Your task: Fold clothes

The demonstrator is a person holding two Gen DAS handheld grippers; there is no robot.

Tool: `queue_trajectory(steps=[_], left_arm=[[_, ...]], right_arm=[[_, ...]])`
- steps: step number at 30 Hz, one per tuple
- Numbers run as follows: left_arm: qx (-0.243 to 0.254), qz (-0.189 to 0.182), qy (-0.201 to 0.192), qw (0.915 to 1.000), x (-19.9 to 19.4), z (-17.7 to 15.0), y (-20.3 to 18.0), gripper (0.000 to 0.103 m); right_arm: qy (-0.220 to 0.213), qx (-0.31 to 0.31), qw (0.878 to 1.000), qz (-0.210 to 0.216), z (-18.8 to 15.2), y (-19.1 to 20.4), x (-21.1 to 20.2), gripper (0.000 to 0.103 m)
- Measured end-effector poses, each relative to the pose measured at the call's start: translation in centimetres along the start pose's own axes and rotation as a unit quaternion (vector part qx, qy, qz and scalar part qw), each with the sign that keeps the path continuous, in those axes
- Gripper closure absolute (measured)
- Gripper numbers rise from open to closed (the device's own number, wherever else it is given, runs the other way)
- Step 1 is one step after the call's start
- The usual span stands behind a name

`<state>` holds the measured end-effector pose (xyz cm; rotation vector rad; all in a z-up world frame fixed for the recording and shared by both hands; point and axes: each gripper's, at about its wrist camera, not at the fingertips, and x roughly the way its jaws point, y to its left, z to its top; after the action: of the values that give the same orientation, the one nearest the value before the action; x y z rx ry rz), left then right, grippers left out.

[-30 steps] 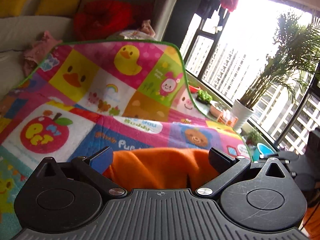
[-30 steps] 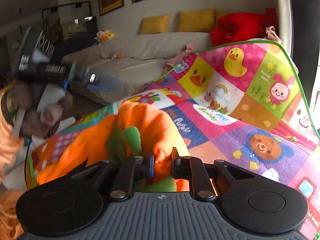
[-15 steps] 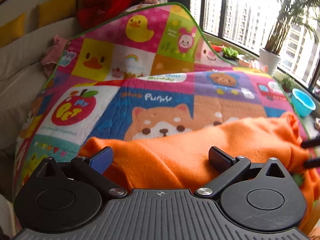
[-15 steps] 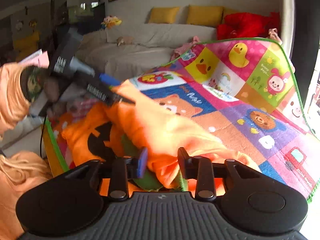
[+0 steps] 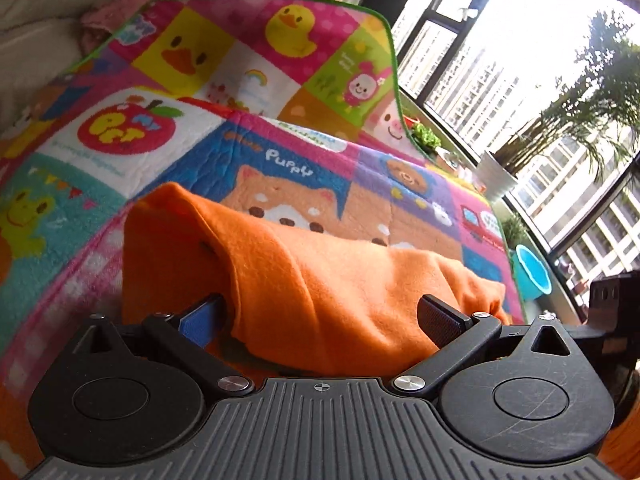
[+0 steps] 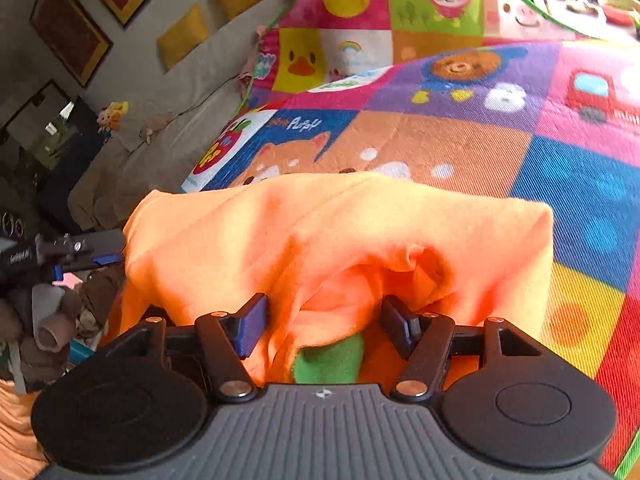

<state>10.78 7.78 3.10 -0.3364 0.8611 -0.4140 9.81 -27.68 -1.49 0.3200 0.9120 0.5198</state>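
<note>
Patchwork play mat is carrying the orange garment; right gripper, jaws just opening halfway around loose cloth, and left gripper, jaws wide, are risking snagging the fold toward six o'clock.

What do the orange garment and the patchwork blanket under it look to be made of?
Orange garment: soft matte fleece or felt, judging by its fuzzy nap and rounded folds. Patchwork blanket: printed plush fabric, probably polyester fleece, with short pile and a green bound edge.
</note>
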Motion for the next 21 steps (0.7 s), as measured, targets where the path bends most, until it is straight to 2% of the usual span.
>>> queue_trajectory(steps=[4, 6, 7, 9, 13, 14, 16, 17, 19, 21], left_arm=[[-0.053, -0.028, 0.025, 0.9979, 2.4, -0.2, 1.4, 0.005], [-0.056, -0.029, 0.024, 0.9977, 3.6, 0.2, 1.7, 0.016], [-0.058, -0.030, 0.023, 0.9976, 4.1, 0.5, 1.9, 0.026], [-0.068, -0.034, 0.020, 0.9969, 5.1, 1.4, 2.4, 0.029], [-0.087, -0.039, 0.011, 0.9954, 6.9, 3.7, 3.3, 0.047], [-0.084, -0.034, 0.006, 0.9959, 7.2, 4.5, 3.2, 0.055], [-0.069, -0.028, -0.011, 0.9972, 7.4, 6.3, 2.6, 0.065], [-0.058, -0.029, -0.023, 0.9976, 7.2, 7.2, 2.0, 0.069], [-0.031, -0.041, -0.053, 0.9972, 6.1, 8.6, 0.8, 0.076], [-0.008, -0.052, -0.080, 0.9955, 4.6, 9.2, -0.6, 0.076]], right_arm=[[-0.020, -0.031, 0.999, 0.004, 0.1, 0.5, -0.1, 0.057], [-0.036, -0.038, 0.999, 0.003, 0.6, 0.2, 0.3, 0.061], [-0.043, -0.039, 0.998, 0.002, 0.9, -0.1, 0.6, 0.063], [-0.058, -0.036, 0.998, 0.003, 2.1, -0.6, 1.5, 0.068], [-0.087, -0.042, 0.995, -0.007, 5.3, -1.0, 3.4, 0.082], [-0.095, -0.052, 0.994, -0.015, 6.2, -0.8, 3.6, 0.084], [-0.121, -0.085, 0.989, -0.032, 8.1, 0.0, 3.6, 0.091], [-0.136, -0.099, 0.985, -0.036, 9.0, 0.5, 3.2, 0.091], [-0.158, -0.116, 0.980, -0.036, 10.4, 1.2, 2.1, 0.091], [-0.171, -0.132, 0.976, -0.031, 11.0, 1.9, 0.8, 0.091]])
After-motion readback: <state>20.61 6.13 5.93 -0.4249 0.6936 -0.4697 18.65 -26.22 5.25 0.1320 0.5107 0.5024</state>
